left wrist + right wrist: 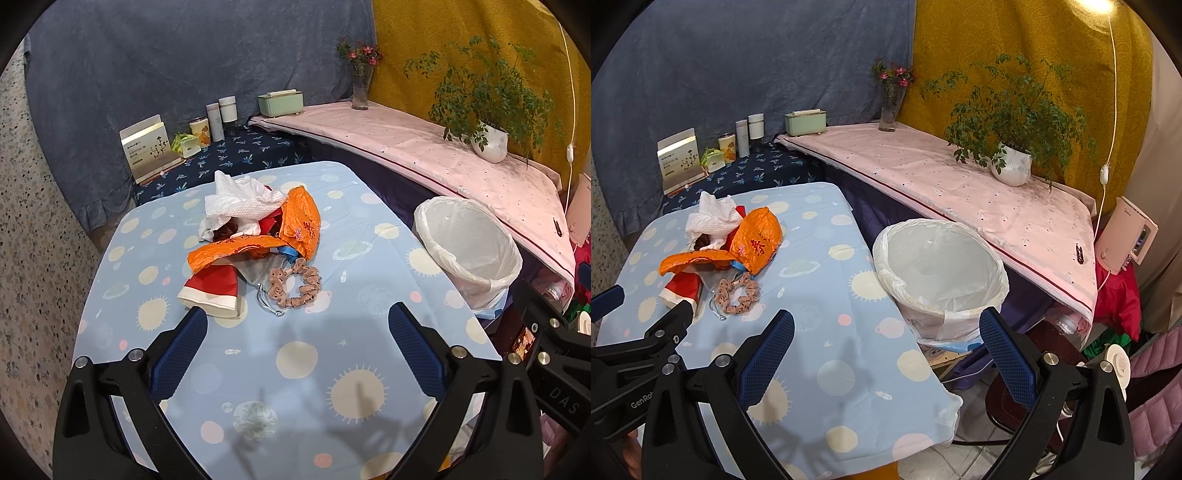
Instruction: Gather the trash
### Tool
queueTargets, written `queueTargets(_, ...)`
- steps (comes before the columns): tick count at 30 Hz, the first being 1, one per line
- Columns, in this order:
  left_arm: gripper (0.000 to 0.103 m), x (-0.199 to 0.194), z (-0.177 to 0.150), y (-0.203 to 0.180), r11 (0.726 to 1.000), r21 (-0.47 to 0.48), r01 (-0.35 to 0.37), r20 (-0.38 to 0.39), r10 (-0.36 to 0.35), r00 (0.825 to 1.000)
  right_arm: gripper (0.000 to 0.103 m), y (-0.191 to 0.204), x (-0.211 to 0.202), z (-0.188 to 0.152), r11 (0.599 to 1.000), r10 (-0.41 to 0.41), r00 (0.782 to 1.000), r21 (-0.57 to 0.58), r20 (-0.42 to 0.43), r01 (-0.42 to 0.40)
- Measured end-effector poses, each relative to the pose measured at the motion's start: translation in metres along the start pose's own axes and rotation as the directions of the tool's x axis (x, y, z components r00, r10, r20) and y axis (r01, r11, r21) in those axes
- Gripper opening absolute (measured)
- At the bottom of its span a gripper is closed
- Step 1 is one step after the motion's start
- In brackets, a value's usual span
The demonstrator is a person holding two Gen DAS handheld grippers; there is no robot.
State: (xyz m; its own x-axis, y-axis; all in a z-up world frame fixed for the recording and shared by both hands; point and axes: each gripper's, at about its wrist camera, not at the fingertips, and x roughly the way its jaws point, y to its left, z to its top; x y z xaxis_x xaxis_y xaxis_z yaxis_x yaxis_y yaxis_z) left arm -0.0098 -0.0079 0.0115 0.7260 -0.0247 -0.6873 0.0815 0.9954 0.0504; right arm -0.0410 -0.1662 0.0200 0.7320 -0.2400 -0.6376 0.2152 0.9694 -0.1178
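Note:
A heap of trash lies on the light blue table (258,369): crumpled white paper towel (240,203), an orange plastic bag (295,225), a red and white paper cup (212,291) on its side, a clear wrapper and a pink-brown scrunchie (295,284). The heap also shows in the right wrist view (753,243). A white-lined trash bin (469,243) stands just off the table's right edge (942,273). My left gripper (297,325) is open and empty, close in front of the cup and scrunchie. My right gripper (886,328) is open and empty, near the bin's front rim.
A pink-covered shelf (960,184) runs along the right with a potted plant (1012,166), a flower vase (890,107) and a green box (805,123). Cans, bottles and a card stand (147,147) sit behind the table. Cluttered floor lies at the right.

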Motion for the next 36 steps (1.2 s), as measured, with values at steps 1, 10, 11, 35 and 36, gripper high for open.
queueTargets(1,0.093,0.000,-0.001,0.000,1.000,0.001,-0.002,0.001,0.002,1.000,0.096,0.000,0.000,0.000,1.000,-0.001,1.000,0.000,0.000,0.001)
queueTargets(10,0.091,0.000,-0.002,0.000,1.000,0.000,0.000,0.000,0.000,1.000,0.096,-0.001,0.000,0.002,1.000,-0.009,1.000,0.001,0.007,0.009)
queueTargets(11,0.091,0.001,-0.002,0.000,1.000,0.000,0.002,0.001,-0.002,1.000,0.096,-0.002,0.000,0.002,1.000,-0.010,1.000,0.003,0.009,0.010)
queueTargets(35,0.093,0.056,-0.009,0.062,0.992,-0.123,-0.027,-0.060,0.019,0.998,0.096,0.032,0.034,0.004,0.999,0.033,0.999,0.000,0.007,-0.033)
queueTargets(36,0.093,0.062,-0.009,0.068,0.990,-0.138,-0.033,-0.068,0.023,0.997,0.096,0.036,0.038,0.005,0.999,0.038,0.999,-0.002,0.008,-0.038)
